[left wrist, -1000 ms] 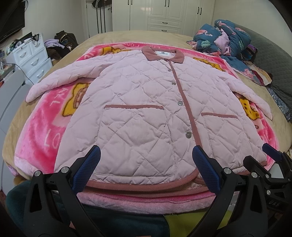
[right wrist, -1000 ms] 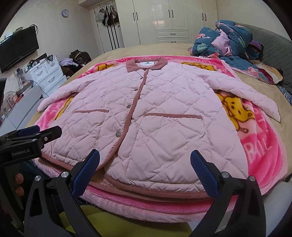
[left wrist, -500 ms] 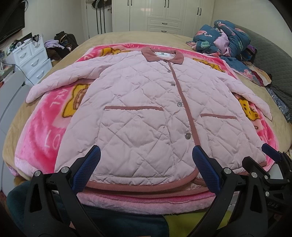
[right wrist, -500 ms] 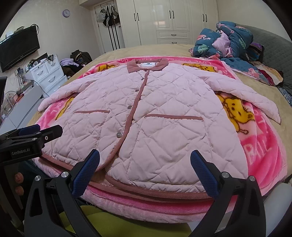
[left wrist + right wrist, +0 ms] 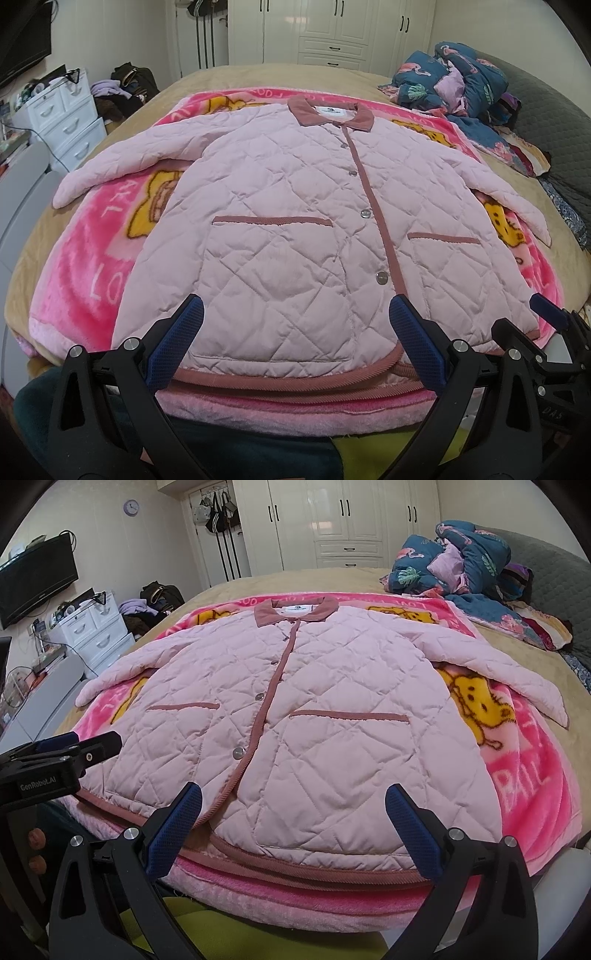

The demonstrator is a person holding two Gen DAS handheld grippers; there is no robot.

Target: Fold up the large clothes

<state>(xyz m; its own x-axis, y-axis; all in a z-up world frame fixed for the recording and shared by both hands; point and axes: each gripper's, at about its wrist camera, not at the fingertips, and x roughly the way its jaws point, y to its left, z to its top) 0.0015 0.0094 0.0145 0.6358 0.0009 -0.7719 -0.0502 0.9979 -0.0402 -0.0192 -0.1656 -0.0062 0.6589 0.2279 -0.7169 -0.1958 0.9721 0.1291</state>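
Note:
A pale pink quilted jacket (image 5: 295, 221) (image 5: 317, 716) lies buttoned and face up on a pink cartoon blanket (image 5: 85, 266) (image 5: 532, 775), collar far, hem near, both sleeves spread out to the sides. My left gripper (image 5: 295, 332) hovers open just before the hem's left half, nothing between its blue pads. My right gripper (image 5: 293, 812) is open too, over the hem's right half. Each gripper shows at the edge of the other's view: the right gripper (image 5: 546, 317) and the left gripper (image 5: 74, 742).
The blanket covers a tan bed (image 5: 258, 74). A heap of dark blue patterned bedding (image 5: 458, 81) (image 5: 461, 565) sits at the far right by a grey headboard (image 5: 554, 122). White drawers (image 5: 66, 118) and clutter stand left of the bed; white wardrobes (image 5: 351, 520) line the back wall.
Both grippers have crept slightly forward and up, so the jacket sits a little lower in view. The jacket has not moved and both grippers stayed open.

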